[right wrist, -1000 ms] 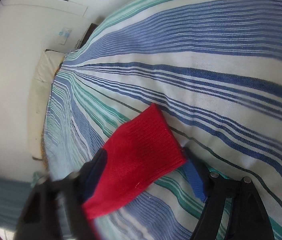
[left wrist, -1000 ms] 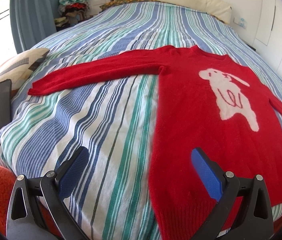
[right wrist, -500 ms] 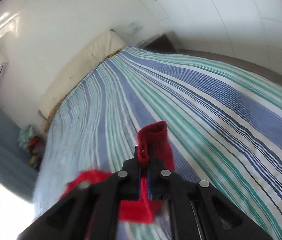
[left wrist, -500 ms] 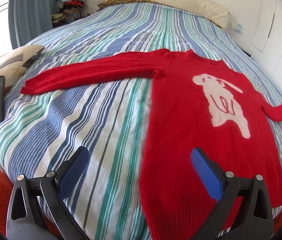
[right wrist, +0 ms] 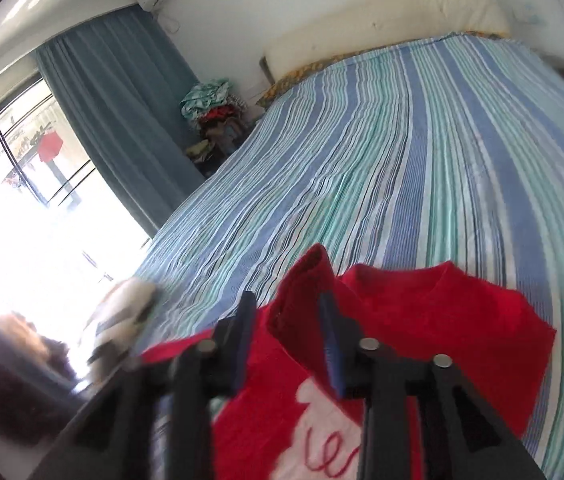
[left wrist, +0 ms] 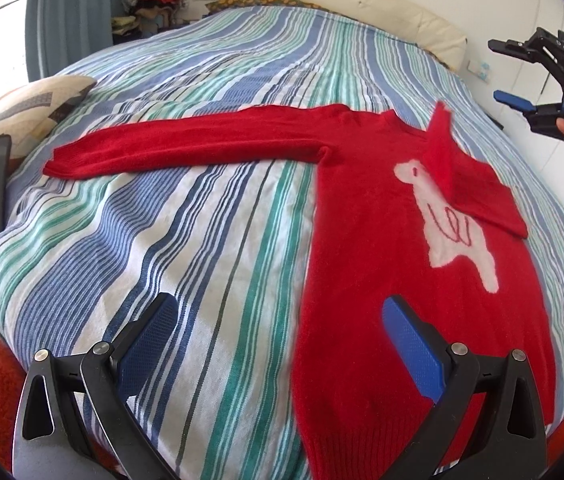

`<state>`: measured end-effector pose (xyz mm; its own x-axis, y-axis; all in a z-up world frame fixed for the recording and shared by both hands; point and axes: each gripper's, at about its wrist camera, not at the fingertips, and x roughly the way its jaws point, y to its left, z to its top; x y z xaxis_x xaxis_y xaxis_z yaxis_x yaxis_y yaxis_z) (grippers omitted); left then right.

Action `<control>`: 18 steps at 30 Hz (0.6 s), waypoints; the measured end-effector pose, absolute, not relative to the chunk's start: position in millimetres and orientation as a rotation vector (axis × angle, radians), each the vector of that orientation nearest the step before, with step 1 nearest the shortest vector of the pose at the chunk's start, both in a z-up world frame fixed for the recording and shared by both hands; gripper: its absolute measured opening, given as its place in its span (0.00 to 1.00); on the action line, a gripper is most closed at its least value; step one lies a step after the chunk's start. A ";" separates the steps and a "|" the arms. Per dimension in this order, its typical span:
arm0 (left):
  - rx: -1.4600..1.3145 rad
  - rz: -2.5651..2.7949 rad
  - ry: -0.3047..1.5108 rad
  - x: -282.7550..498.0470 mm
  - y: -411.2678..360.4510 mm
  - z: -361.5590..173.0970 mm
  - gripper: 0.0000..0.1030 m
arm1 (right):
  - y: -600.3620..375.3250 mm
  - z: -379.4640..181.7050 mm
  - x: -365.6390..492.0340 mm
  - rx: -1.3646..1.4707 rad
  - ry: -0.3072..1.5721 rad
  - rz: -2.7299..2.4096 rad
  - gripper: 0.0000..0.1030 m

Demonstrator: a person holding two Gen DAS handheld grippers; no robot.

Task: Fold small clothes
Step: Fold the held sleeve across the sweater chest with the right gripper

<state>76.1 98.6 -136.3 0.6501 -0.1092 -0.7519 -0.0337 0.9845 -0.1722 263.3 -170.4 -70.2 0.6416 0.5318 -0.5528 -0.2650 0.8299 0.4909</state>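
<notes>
Fuzzy red knit sweater (left wrist: 370, 248), ribbed hem, striped woven bedspread (left wrist: 201, 216)

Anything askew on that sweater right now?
Mildly. The right sleeve lies folded diagonally across the red sweater, partly covering its white animal, cuff tip sticking up. The left sleeve lies stretched out flat on the bed. No damage.

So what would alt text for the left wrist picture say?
A red sweater with a white animal design lies on a striped bed, one sleeve stretched out and the other folded over its chest. The open left gripper hovers near the hem; the right gripper is open at the right edge.
</notes>
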 end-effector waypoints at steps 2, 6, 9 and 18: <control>-0.188 -0.046 0.864 76.8 99.6 -136.3 0.99 | -171.1 -93.3 262.4 0.483 0.779 0.559 0.74; -0.211 -0.065 0.877 80.2 99.3 -137.8 0.99 | -203.8 -98.4 250.0 0.514 0.757 0.553 0.74; -0.219 -0.077 0.885 82.1 97.0 -139.6 0.99 | -249.9 -97.4 236.6 0.474 0.782 0.417 0.74; -0.119 -0.086 0.904 82.7 73.3 -150.2 0.99 | -317.8 -154.6 219.6 0.576 0.916 0.332 0.53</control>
